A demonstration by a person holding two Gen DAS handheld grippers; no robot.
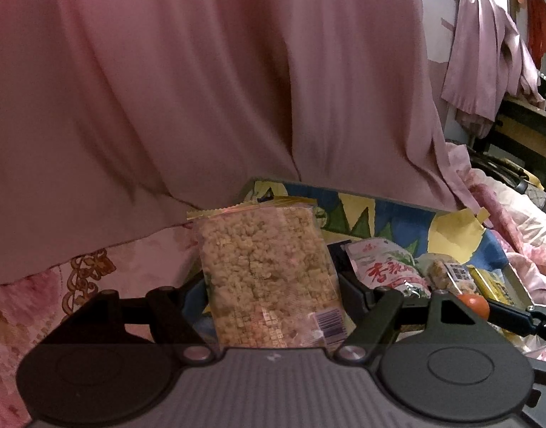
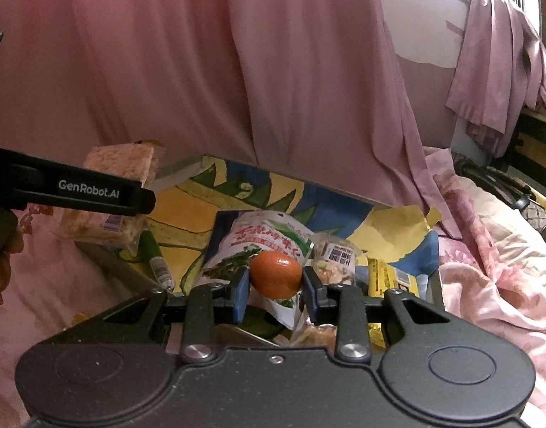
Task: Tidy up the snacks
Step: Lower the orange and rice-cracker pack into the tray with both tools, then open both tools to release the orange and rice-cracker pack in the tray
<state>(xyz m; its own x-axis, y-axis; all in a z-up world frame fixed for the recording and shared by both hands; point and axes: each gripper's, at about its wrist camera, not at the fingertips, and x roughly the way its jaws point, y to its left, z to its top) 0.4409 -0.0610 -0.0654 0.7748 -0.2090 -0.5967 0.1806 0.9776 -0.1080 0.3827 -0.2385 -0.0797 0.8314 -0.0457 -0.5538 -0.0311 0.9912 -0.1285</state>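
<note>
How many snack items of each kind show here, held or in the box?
Puffed-rice packets: 1, in the left gripper
Oranges: 1, in the right gripper
White-and-green pouches: 1
Clear packets with QR label: 1
Yellow packets: 1
Total: 5

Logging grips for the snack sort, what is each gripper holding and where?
Left gripper clamps the clear packet of puffed-rice crisp by its two long side edges. Right gripper pinches the small orange fruit across its middle.
</note>
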